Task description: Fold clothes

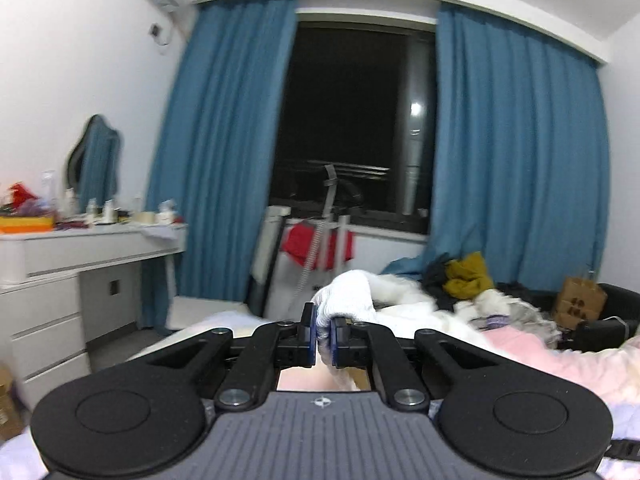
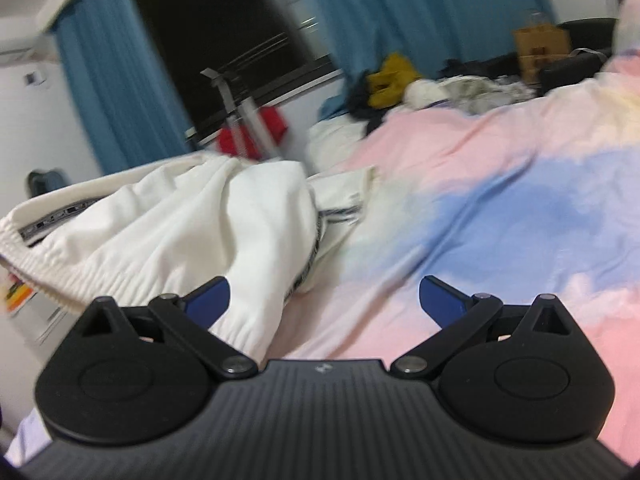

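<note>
My left gripper (image 1: 323,334) is shut on the elastic edge of a white garment (image 1: 348,296), which bunches up just past the fingertips and hangs below them. In the right wrist view the same white garment (image 2: 192,216) is lifted at its left end, with its waistband at the left, and drapes down onto the pink and blue bedspread (image 2: 520,184). My right gripper (image 2: 324,300) is open and empty, low over the bedspread, its left finger (image 2: 210,300) beside the garment's hem.
A pile of clothes, one mustard yellow (image 1: 468,276), lies at the far end of the bed with a cardboard box (image 1: 578,300). A white dresser (image 1: 80,252) with clutter stands at the left. A drying rack with red cloth (image 1: 316,244) stands below the window.
</note>
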### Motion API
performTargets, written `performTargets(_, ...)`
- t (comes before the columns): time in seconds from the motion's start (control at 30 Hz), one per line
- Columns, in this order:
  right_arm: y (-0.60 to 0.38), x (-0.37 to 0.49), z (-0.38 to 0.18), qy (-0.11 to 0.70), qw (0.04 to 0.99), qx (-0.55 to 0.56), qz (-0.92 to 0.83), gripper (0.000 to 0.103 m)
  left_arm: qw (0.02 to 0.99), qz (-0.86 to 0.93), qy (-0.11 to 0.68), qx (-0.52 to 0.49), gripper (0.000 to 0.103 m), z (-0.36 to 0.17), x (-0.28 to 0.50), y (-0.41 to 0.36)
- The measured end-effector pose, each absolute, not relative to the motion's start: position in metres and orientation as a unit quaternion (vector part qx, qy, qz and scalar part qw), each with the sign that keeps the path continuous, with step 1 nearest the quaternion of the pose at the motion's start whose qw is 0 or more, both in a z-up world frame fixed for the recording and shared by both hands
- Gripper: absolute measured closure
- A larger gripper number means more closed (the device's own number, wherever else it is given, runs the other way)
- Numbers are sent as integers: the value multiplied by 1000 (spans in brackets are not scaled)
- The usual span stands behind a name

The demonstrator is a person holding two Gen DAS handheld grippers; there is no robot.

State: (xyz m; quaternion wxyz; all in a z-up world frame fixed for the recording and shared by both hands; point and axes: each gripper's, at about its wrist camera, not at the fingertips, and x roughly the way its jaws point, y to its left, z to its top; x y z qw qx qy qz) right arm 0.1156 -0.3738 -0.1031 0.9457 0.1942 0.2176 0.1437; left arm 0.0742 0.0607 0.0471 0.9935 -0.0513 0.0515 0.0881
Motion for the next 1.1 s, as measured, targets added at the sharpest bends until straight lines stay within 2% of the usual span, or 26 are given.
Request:
performTargets(0.3, -288, 92, -113, 279, 918, 92, 265, 2, 966, 149, 161, -136, 96, -3, 49, 166)
performTargets(0.4, -254, 93, -128, 298, 917, 21, 266, 14, 950, 157, 200, -182, 96, -19, 61, 193)
performTargets(0.43, -245, 96, -132, 297, 919, -7, 259, 21, 944, 158, 212, -197, 96, -25, 67, 201)
performTargets(0.6, -223, 104, -140, 285, 923, -78, 245, 32, 915, 147, 262, -269, 95, -54, 70, 230)
performTargets(0.63, -221, 106, -140, 282, 924, -81, 244, 37, 911, 147, 266, -278, 95, -59, 71, 234)
performTargets(0.67, -222, 107, -139, 280, 926, -75, 243, 47, 909, 148, 269, -284, 95, -61, 70, 239)
performTargets(0.7, -223, 108, -137, 277, 927, -68, 242, 50, 906, 146, 272, -290, 95, -64, 67, 241)
performTargets(0.77, -226, 108, -132, 271, 930, -53, 241, 63, 900, 138, 278, -305, 95, -67, 58, 241)
performTargets(0.8, -227, 106, -129, 267, 931, -45, 243, 66, 897, 135, 282, -313, 94, -68, 54, 241)
performTargets(0.87, -229, 104, -123, 260, 933, -28, 248, 72, 891, 126, 288, -328, 86, -71, 44, 239)
performTargets(1.0, -239, 96, -105, 251, 933, 16, 259, 75, 882, 104, 300, -348, 77, -70, 23, 231)
performTargets(1.03, -242, 94, -100, 247, 932, 27, 264, 76, 880, 97, 303, -353, 66, -69, 18, 229)
performTargets(1.1, -248, 89, -90, 237, 931, 45, 272, 77, 868, 54, 292, -398, 52, -69, 6, 225)
